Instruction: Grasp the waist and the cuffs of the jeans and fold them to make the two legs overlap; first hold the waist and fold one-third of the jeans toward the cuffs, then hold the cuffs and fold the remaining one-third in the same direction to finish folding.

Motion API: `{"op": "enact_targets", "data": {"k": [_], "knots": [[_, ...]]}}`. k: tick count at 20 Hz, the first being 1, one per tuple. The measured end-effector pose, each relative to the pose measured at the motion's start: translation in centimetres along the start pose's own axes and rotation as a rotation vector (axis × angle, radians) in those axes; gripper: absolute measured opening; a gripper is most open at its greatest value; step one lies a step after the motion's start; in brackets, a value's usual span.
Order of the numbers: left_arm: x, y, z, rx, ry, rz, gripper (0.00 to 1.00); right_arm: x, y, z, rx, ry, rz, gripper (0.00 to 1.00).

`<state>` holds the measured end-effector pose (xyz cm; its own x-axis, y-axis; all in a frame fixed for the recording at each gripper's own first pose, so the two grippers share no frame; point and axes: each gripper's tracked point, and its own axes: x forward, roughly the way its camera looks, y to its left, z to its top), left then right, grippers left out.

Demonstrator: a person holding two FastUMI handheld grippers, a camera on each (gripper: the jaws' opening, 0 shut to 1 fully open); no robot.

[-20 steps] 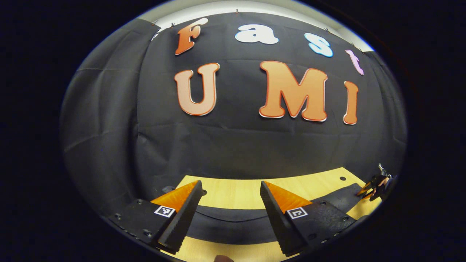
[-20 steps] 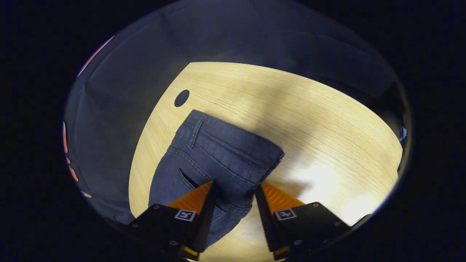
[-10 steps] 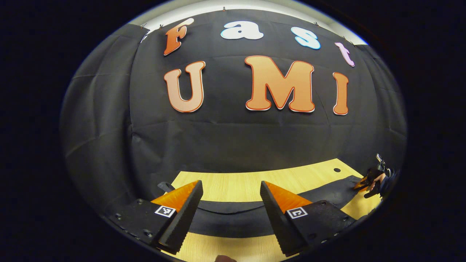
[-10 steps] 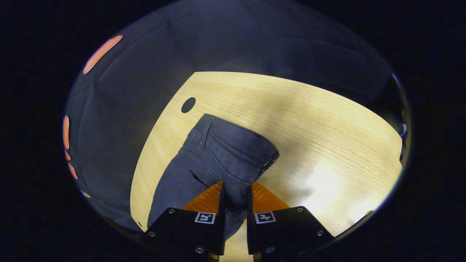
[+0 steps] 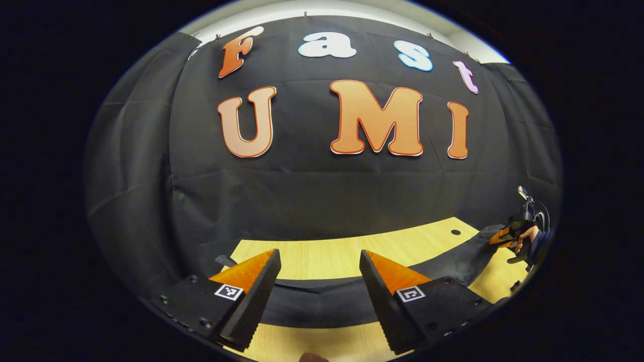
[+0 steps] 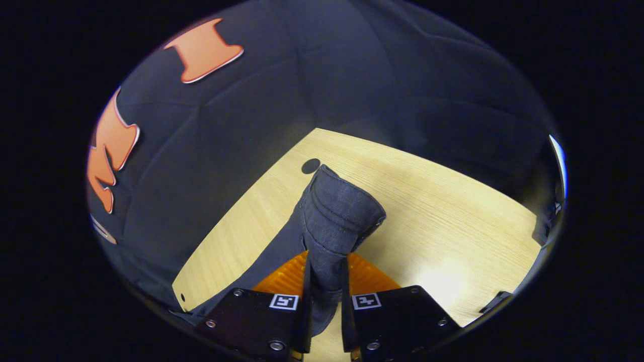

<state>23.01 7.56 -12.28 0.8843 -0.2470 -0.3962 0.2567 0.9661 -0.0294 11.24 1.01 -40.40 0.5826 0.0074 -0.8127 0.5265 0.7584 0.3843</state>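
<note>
The right gripper [image 6: 326, 281] is clamped on the waist [image 6: 338, 211] of the jeans [image 5: 322, 304] and raises it off the table [image 6: 443, 211] to start a fold, I think, while the left gripper [image 5: 317, 291] waits with fingers apart above the flat leg.

The left tool [image 5: 319, 296] hangs with its fingers spread wide above the dark jeans [image 5: 322, 306], which stretch across the wooden tabletop [image 5: 352, 249]. Far off at the right edge, the right tool [image 5: 505, 236], in a hand [image 5: 526, 236], grips the jeans' raised end.
</note>
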Motion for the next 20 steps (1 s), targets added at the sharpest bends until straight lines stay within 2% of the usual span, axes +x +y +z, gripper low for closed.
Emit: {"op": "enact_targets", "data": {"k": [8,16,20], "knots": [[-1.5,3.3,-0.7,-0.051,-0.001,0.015,0.95,-6.5,8.5,-0.5,-0.148,-0.068,0.146,0.24],[-2.7,6.0,-1.8,-0.102,0.010,0.049,0.95,-9.2,18.1,-5.9,-0.353,-0.041,0.266,0.24],[-3.0,7.5,-2.4,-0.110,0.020,0.068,0.95,-9.2,21.0,-10.4,-0.461,0.002,0.284,0.24]]}}
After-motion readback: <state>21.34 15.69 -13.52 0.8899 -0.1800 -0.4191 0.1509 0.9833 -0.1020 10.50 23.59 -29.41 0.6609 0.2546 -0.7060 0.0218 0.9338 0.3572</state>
